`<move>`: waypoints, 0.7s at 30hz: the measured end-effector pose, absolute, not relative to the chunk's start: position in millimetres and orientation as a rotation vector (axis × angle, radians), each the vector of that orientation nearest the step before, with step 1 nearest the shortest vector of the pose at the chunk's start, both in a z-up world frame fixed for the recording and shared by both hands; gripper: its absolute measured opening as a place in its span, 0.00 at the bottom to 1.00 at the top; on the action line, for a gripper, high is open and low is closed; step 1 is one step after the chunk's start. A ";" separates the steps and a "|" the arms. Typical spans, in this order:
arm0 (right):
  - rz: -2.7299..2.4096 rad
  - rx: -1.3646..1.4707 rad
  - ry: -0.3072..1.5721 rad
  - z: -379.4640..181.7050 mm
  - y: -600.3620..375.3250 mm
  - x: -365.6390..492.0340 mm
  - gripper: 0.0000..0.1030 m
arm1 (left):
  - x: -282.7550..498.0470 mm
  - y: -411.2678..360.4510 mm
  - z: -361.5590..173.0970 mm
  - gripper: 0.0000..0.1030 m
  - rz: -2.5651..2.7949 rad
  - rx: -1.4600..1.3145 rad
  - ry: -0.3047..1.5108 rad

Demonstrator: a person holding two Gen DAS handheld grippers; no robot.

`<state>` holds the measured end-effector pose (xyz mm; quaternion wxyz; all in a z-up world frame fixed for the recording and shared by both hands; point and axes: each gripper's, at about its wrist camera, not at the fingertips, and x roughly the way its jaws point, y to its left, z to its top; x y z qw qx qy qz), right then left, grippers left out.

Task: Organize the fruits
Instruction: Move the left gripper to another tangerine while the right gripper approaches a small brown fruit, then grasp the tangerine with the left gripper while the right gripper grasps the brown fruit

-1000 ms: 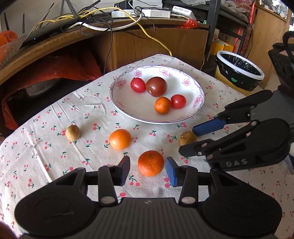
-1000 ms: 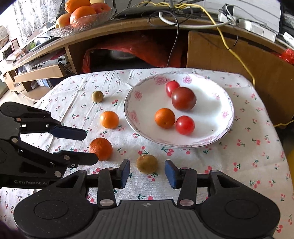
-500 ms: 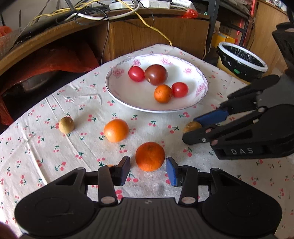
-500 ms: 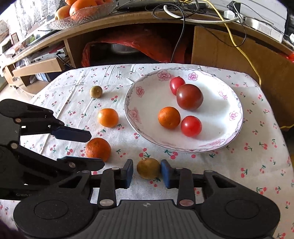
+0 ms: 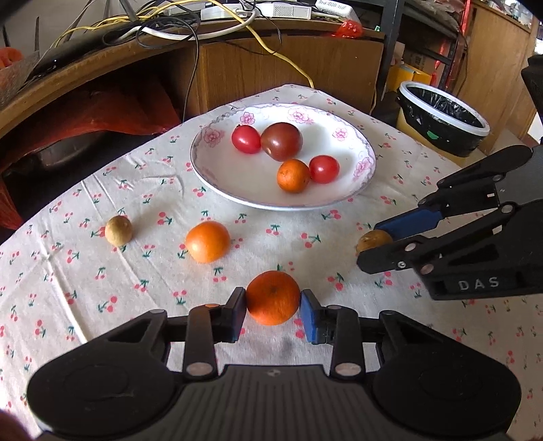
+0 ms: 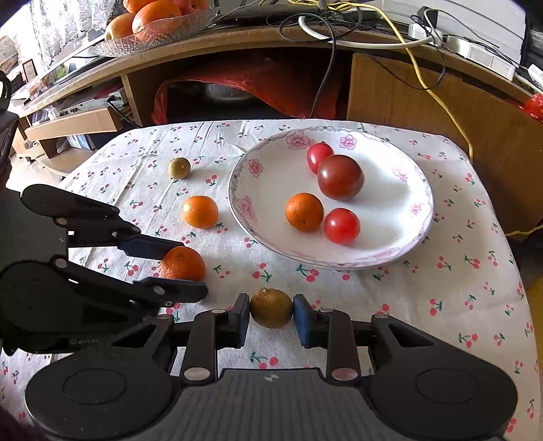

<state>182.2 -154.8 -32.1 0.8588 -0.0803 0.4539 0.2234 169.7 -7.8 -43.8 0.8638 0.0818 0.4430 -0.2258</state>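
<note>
On the cherry-print cloth, my left gripper (image 5: 272, 305) has its jaws closing, and both pads touch the sides of a large orange (image 5: 273, 298). In the right wrist view the same left gripper (image 6: 190, 268) straddles that orange (image 6: 183, 263). My right gripper (image 6: 271, 310) is shut on a small brown fruit (image 6: 271, 307) that rests on the cloth. A white flowered plate (image 6: 390, 203) behind holds two red tomatoes, a dark tomato and a small orange. Loose on the cloth lie a second orange (image 5: 207, 241) and another brown fruit (image 5: 118, 230).
A black-lined bin (image 5: 441, 118) stands off the table's far right corner. A wooden desk with tangled cables (image 6: 424, 68) runs behind the table. A glass bowl of oranges (image 6: 152, 20) sits on it. The cloth's right edge drops off past the plate.
The right jaws closed onto the brown fruit, then the left jaws came in against the large orange. Both fruits stay on the cloth.
</note>
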 end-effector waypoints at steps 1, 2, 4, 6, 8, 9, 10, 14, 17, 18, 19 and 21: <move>0.469 -0.167 0.955 -31.4 -156.5 181.2 0.23 | 167.3 -7.0 -43.4 0.41 -0.474 0.176 0.928; 0.469 -0.165 0.959 -30.8 -157.7 180.1 0.23 | 165.6 -5.9 -43.7 0.41 -0.472 0.175 0.927; 0.474 -0.163 0.971 -29.2 -159.7 176.5 0.23 | 164.2 -5.9 -44.9 0.41 -0.474 0.180 0.932; 0.481 -0.166 0.974 -28.8 -160.5 171.7 0.23 | 164.1 -7.2 -46.3 0.41 -0.468 0.194 0.929; 0.483 -0.176 0.980 -30.8 -159.7 168.1 0.23 | 165.7 -7.5 -47.2 0.42 -0.467 0.185 0.928; 0.485 -0.180 0.985 -32.2 -158.8 167.1 0.23 | 166.5 -7.8 -47.3 0.42 -0.468 0.185 0.925; 0.488 -0.183 0.989 -33.4 -157.5 166.4 0.23 | 167.4 -8.4 -47.5 0.42 -0.466 0.187 0.924; 0.496 -0.191 0.998 -37.1 -153.8 166.3 0.24 | 172.1 -10.7 -49.0 0.44 -0.461 0.183 0.912; 0.495 -0.189 0.994 -37.7 -153.8 167.1 0.24 | 175.5 -14.0 -50.3 0.45 -0.453 0.191 0.904; 0.493 -0.187 0.994 -38.0 -154.1 167.2 0.25 | 177.0 -14.9 -50.5 0.45 -0.451 0.191 0.903; 0.495 -0.184 0.995 -38.2 -155.0 167.4 0.25 | 178.6 -15.4 -50.5 0.45 -0.448 0.188 0.903; 0.494 -0.179 0.996 -38.1 -156.1 167.7 0.25 | 180.7 -16.2 -50.5 0.45 -0.446 0.185 0.901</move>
